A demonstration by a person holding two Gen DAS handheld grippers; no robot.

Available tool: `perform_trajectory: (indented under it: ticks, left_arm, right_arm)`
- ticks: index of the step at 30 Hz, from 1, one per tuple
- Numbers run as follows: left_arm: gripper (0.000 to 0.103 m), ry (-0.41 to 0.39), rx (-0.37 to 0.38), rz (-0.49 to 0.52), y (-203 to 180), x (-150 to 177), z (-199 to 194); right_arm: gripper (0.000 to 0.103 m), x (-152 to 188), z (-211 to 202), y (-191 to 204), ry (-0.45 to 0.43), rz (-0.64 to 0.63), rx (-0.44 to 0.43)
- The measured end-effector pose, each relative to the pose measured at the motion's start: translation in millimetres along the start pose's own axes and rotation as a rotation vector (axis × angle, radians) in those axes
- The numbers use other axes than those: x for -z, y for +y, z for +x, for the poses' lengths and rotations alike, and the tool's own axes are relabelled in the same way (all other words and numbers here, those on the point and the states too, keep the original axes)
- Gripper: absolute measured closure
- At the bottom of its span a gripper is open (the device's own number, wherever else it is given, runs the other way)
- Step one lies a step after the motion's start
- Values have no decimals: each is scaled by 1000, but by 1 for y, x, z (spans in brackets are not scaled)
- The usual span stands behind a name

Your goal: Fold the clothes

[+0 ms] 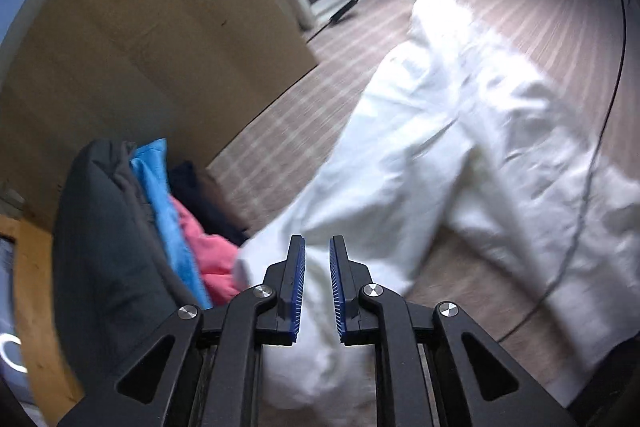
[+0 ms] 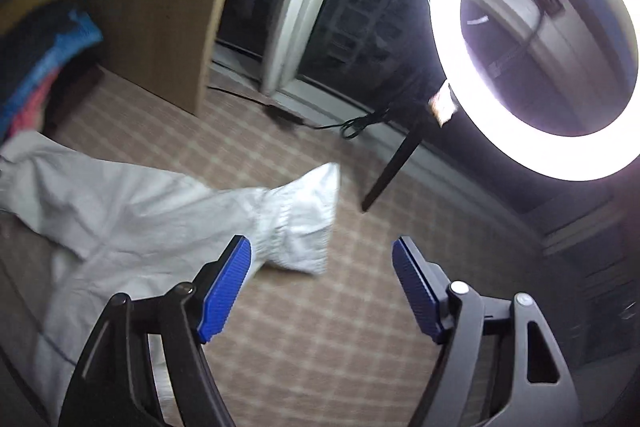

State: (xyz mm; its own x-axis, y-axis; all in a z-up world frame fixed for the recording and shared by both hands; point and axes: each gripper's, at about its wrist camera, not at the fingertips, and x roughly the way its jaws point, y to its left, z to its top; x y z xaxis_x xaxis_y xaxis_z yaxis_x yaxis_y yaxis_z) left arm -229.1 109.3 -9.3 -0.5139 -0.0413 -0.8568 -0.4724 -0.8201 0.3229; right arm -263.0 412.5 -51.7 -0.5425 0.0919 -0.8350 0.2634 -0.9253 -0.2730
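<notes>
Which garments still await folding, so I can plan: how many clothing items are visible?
5: white trousers spread on the carpet; dark grey, blue, pink and navy pieces piled by the wardrobe. More may be hidden.

White garment (image 1: 460, 163) across checked carpet (image 1: 288, 131), left hand-held gripper (image 1: 317, 287) narrowly parted above it.

White garment (image 1: 420, 155): thin woven cloth, matt, creased and rumpled; gathered elastic band near the cuff (image 2: 276, 223).
Left gripper (image 1: 317, 287): matt black plastic arms, bright brushed-metal pivot pins, blue ribbed pads (image 1: 298, 291).
Right gripper (image 2: 322, 291): same matt black plastic, blue finely grooved pads (image 2: 226, 295).
Clothes pile (image 1: 160, 227): soft cloth; dark grey padded piece, blue and pink fleecy-looking pieces.
Floor covering (image 2: 320, 347): matt checked beige, looks like woven matting or carpet.
Cabinet panel (image 1: 140, 39): smooth light wood-look board, low sheen.
Ring light (image 2: 532, 43): glowing white translucent plastic.
</notes>
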Motion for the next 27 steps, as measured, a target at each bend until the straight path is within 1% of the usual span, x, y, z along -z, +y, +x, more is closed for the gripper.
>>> perform_trajectory:
  ticks: [1, 2, 3, 4, 5, 6, 8, 9, 10, 12, 13, 14, 16, 17, 18, 20, 21, 22, 23, 25, 26, 27]
  left_arm:
    - [90, -9, 21, 0, -8, 3, -4]
    - [90, -16, 44, 1, -16, 6, -7]
    - [90, -18, 67, -2, -26, 10, -10]
    - [90, -10, 65, -22, -32, 18, -16]
    - [90, 1, 54, -49, -37, 26, -23]
    - [90, 13, 43, -76, -42, 35, -29]
    - [90, 36, 20, -130, -52, 53, -43]
    - [90, 48, 9, -157, -57, 62, -49]
    - [90, 59, -2, -184, -62, 71, -56]
    - [90, 82, -25, -237, -71, 89, -69]
    - [90, 94, -36, -264, -76, 98, -76]
    - [90, 106, -48, -291, -81, 106, -83]
    - [90, 129, -70, -345, -91, 124, -96]
    - [90, 140, -82, -372, -96, 133, -103]
    - [92, 152, -93, -399, -101, 142, -110]
    - [92, 137, -37, -388, -140, 135, -110]
    - [89, 127, -2, -376, -162, 129, -110]
    - [83, 116, 33, -365, -184, 123, -109]
    - [81, 106, 68, -354, -206, 118, -108]
    - [80, 85, 137, -331, -249, 106, -107]
    - [80, 92, 176, -315, -269, 101, -101]
    - [80, 116, 201, -298, -286, 98, -92]
  right_arm:
    - [31, 16, -3, 4, 1, 20, -41]
    - [34, 41, -5, 11, 15, 29, -90]
    - [44, 58, -4, 17, 21, 34, -103]
    - [52, 79, -5, 19, 28, 49, -129]
    - [70, 99, -5, 21, 34, 64, -154]
    - [79, 120, -6, 23, 40, 79, -180]
    - [79, 153, -20, 11, 26, 149, -252]
    - [79, 164, -30, 2, 17, 174, -265]
    - [79, 173, -42, -10, -1, 191, -267]
    - [79, 187, -82, -45, -64, 213, -250]
    - [79, 189, -92, -62, -88, 216, -246]
    - [79, 193, -116, -86, -130, 223, -228]
    - [77, 196, -146, -124, -203, 227, -146]
    - [73, 199, -158, -136, -220, 200, -91]
    - [68, 202, -152, -134, -211, 178, -122]
    - [60, 208, -140, -129, -192, 134, -185]
    - [60, 212, -134, -127, -182, 113, -217]
    - [60, 216, -116, -113, -148, 98, -300]
    - [60, 222, -94, -92, -110, 75, -379]
    - [60, 236, -60, -46, -43, 20, -475]
    - [60, 246, -46, -19, -10, -25, -554]
    - [60, 255, -37, 3, 14, -64, -615]
